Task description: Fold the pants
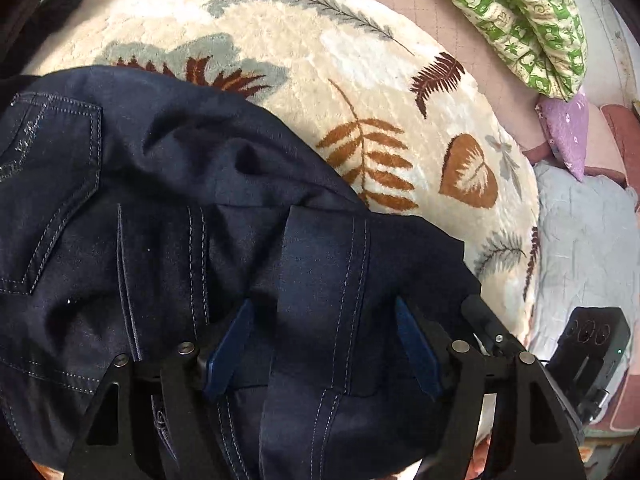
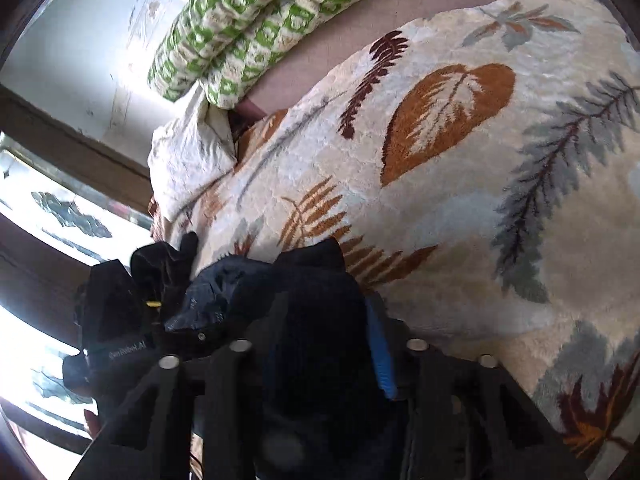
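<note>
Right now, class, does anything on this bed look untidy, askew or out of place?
Yes. The dark navy denim pants lie rumpled, not flat, on the cream leaf-patterned fleece blanket, with raised creases near the back pocket. In the right wrist view a bunched wad of them sits in the right hand-held gripper.

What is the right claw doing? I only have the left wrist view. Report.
Observer: The right claw is shut on a bunch of the pants.
Operator: Tell me what lies ahead of it.
Observer: Only the blanket. No pants are spread out beyond the bunch.
Operator: Say what is at the left of its view.
Observer: A bright window with patterned glass.
</note>
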Demonstrator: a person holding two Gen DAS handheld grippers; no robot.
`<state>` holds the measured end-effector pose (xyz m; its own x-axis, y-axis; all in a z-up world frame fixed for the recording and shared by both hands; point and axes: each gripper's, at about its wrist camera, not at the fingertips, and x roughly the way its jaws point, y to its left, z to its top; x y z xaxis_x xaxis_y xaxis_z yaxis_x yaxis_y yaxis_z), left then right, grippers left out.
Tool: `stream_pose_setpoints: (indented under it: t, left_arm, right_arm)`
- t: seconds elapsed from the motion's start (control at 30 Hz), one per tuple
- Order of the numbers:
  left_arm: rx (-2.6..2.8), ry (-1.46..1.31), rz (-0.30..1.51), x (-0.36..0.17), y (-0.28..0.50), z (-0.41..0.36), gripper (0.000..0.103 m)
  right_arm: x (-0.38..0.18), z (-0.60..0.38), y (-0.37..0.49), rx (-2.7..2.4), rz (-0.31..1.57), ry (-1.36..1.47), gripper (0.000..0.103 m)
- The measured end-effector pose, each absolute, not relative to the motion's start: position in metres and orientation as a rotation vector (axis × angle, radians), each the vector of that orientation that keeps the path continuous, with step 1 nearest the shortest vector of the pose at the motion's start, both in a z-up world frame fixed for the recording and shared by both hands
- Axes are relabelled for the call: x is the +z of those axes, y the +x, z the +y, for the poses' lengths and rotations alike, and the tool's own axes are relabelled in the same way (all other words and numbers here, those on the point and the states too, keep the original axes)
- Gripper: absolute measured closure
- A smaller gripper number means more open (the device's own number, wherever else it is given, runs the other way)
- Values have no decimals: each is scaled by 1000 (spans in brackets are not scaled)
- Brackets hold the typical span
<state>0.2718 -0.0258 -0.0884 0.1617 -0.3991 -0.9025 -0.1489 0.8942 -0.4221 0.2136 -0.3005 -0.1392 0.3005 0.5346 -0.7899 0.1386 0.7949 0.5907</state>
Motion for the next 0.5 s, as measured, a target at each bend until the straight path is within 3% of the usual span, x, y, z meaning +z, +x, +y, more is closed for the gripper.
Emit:
stream_pose_setpoints:
  t: [0.03, 0.07, 0.2, 0.37, 0.5]
  left_arm:
    - [-167, -419, 1399, -87, 274, -33, 62]
    - [-158, -374, 1393, -85, 279, -40, 71]
    - [-82, -299, 1392, -93, 292, -55, 71]
    - [-38, -102, 1316, -97, 277, -87, 69]
    - [-95, -205, 1334, -82, 261, -68, 69]
  right_arm:
    - [-143, -297, 218, 291, 1281, 610, 98]
    - [-143, -298, 220, 294, 1283, 599, 98]
    - [-134, -300, 229, 262, 1213, 519, 101]
    - [-175, -316, 226, 130, 1299, 504, 103]
    - [-155, -333, 210, 109, 1244, 605, 95]
